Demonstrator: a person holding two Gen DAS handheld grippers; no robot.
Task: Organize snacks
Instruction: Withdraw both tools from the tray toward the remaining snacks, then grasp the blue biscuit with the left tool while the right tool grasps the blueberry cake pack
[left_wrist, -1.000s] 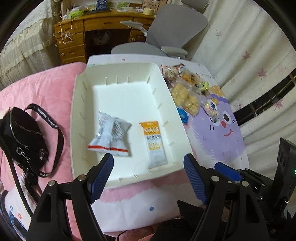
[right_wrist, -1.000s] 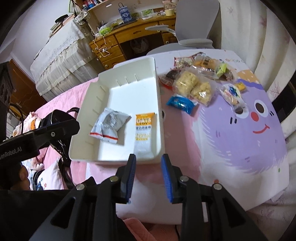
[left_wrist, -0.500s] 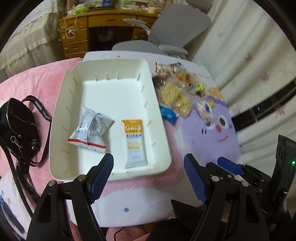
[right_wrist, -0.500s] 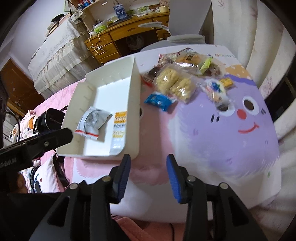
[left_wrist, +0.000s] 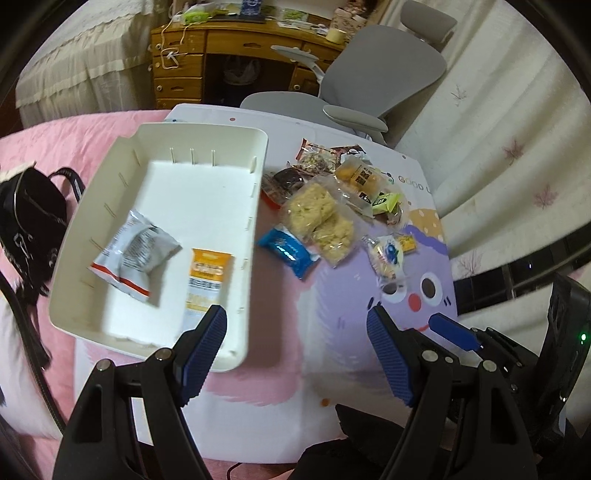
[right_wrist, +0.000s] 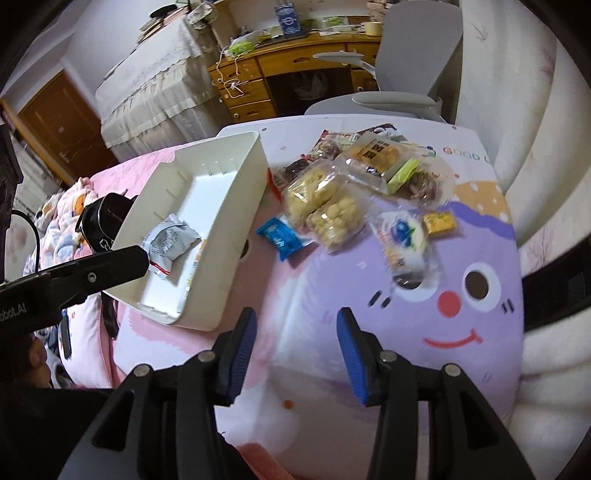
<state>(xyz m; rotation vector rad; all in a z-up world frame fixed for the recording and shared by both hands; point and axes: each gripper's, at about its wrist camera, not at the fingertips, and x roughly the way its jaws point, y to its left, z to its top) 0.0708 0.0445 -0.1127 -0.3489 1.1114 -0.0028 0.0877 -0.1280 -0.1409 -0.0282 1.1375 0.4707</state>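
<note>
A white tray (left_wrist: 255, 206) (right_wrist: 236, 206) sits on the pink and purple mat and holds a grey foil packet (left_wrist: 136, 254) (right_wrist: 168, 240) and an orange oat bar (left_wrist: 207, 280). To the tray's right lies a pile of loose snacks: a blue packet (left_wrist: 288, 251) (right_wrist: 282, 234), a clear bag of pale cakes (left_wrist: 319, 221) (right_wrist: 325, 206), a small blueberry packet (left_wrist: 388, 254) (right_wrist: 402, 240). My left gripper (left_wrist: 295, 332) hangs open over the tray's near right corner, nothing in it. My right gripper (right_wrist: 295, 343) is empty over the mat, its jaws opening.
A black bag (left_wrist: 26, 229) lies left of the tray on the pink bedding. A grey chair (left_wrist: 369, 85) and a wooden desk (left_wrist: 207, 48) stand beyond the mat. White curtains (left_wrist: 498, 110) hang along the right side.
Both grippers have swung rightward, from over the tray toward the loose snacks. The right gripper's jaws have widened from nearly shut; the left has stayed wide.
</note>
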